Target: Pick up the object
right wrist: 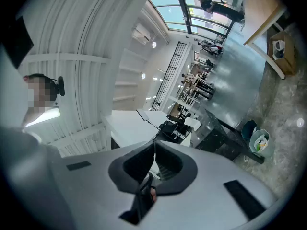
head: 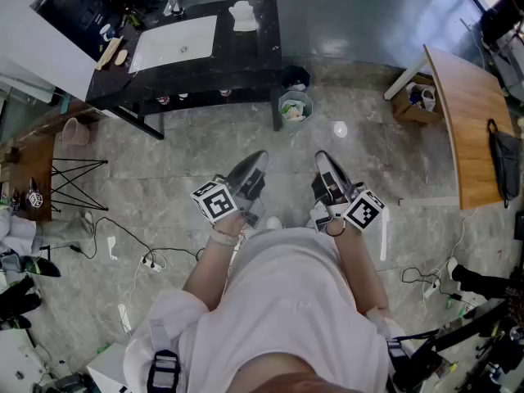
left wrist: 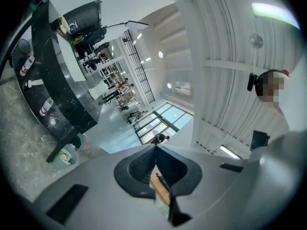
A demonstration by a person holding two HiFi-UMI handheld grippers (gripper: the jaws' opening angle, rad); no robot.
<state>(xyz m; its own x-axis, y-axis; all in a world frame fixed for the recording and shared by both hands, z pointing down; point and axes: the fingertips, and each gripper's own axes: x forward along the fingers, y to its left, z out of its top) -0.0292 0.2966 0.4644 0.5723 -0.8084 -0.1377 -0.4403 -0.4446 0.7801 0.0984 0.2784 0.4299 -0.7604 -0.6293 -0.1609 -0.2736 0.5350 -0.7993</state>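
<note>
Both claws sit tucked close to the body at lower centre. The left gripper (head: 259, 159) is pinched tight on nothing, and the right gripper (head: 324, 160) is likewise closed and empty. Both point roughly level, carried rather than working. Further up, a waste bin (head: 295, 109) stands by the black counter (head: 246, 68), which holds a white basin (head: 176, 41) and small items. The object probably waits there; which one, I can't tell.

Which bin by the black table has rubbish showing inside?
The pale bin, standing out from the black table, with scraps showing inside. The other bin is dark and tucked against the table.
</note>
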